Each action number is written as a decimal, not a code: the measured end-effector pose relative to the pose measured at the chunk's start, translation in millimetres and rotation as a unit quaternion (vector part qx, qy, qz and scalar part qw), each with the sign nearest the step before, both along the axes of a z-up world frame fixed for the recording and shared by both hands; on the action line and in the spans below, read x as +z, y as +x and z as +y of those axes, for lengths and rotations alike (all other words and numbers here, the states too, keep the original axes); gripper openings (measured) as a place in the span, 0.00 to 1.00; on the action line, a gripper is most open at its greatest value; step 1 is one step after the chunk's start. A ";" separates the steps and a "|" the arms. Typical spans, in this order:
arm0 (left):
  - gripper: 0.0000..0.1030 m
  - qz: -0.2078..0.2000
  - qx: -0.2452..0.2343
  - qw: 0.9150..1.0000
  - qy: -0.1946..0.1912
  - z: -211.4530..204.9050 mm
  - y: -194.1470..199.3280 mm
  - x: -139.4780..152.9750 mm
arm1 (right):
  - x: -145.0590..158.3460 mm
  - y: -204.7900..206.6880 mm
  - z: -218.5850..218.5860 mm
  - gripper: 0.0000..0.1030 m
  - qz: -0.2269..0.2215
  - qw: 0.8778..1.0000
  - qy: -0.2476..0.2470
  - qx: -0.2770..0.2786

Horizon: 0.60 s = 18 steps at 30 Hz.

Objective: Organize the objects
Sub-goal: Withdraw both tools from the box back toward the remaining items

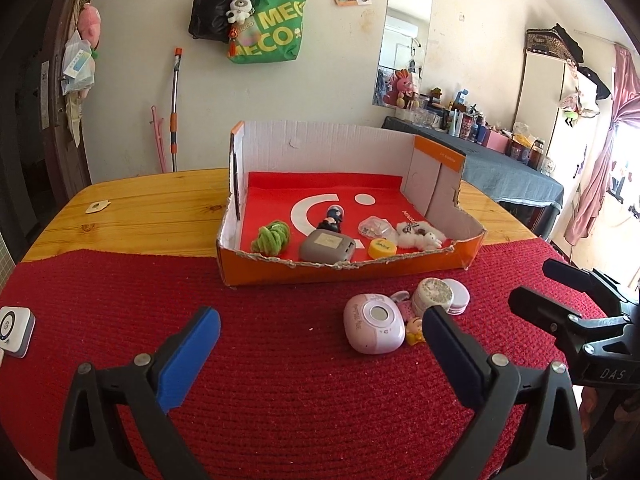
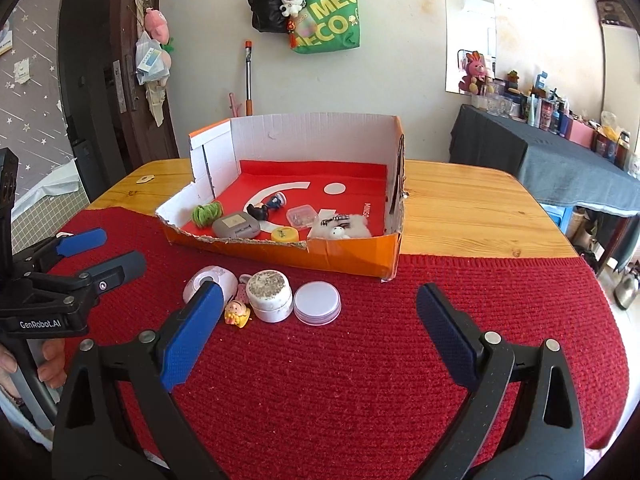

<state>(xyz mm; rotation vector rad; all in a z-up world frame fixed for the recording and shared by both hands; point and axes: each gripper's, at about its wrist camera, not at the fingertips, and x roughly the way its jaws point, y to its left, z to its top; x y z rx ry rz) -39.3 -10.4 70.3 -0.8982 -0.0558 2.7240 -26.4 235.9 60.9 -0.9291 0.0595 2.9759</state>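
Observation:
An orange cardboard box (image 1: pixel 340 270) (image 2: pixel 352 256) with a red floor holds a green yarn ball (image 1: pixel 271 236), a grey case (image 1: pixel 327 245), a yellow lid (image 1: pixel 382 248), a dark figurine, a clear packet and a white plush (image 1: pixel 418 236). In front of it on the red mat lie a pink oval device (image 1: pixel 374 330) (image 2: pixel 208 282), a small doll figure (image 2: pixel 237 314), a glittery white jar (image 2: pixel 269 295) and a white lid (image 2: pixel 317 302). My left gripper (image 1: pixel 320 340) is open and empty, just left of the pink device. My right gripper (image 2: pixel 320 320) is open and empty, near the jar and lid.
The red knitted mat (image 1: pixel 260 320) covers the near part of a wooden table (image 1: pixel 140 208). A white square gadget (image 1: pixel 14 330) lies at the mat's left edge. A small tag (image 1: pixel 97 207) lies on the wood. A cluttered side table (image 2: pixel 580 152) stands to the right.

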 end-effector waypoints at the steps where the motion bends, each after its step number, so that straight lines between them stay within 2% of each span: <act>1: 1.00 -0.005 0.001 1.000 0.000 0.5 0.0 -3.0 | -2.5 0.3 0.1 0.96 -0.001 1.000 -0.002 -0.002; 7: 1.00 -0.029 0.001 1.000 -0.003 2.0 -0.7 -18.3 | -18.1 0.6 1.7 0.96 -0.020 1.000 -0.004 -0.010; 18: 1.00 -0.047 -0.006 0.999 -0.011 7.6 -3.4 -30.5 | -35.3 -1.5 6.3 0.96 -0.046 0.999 -0.010 -0.015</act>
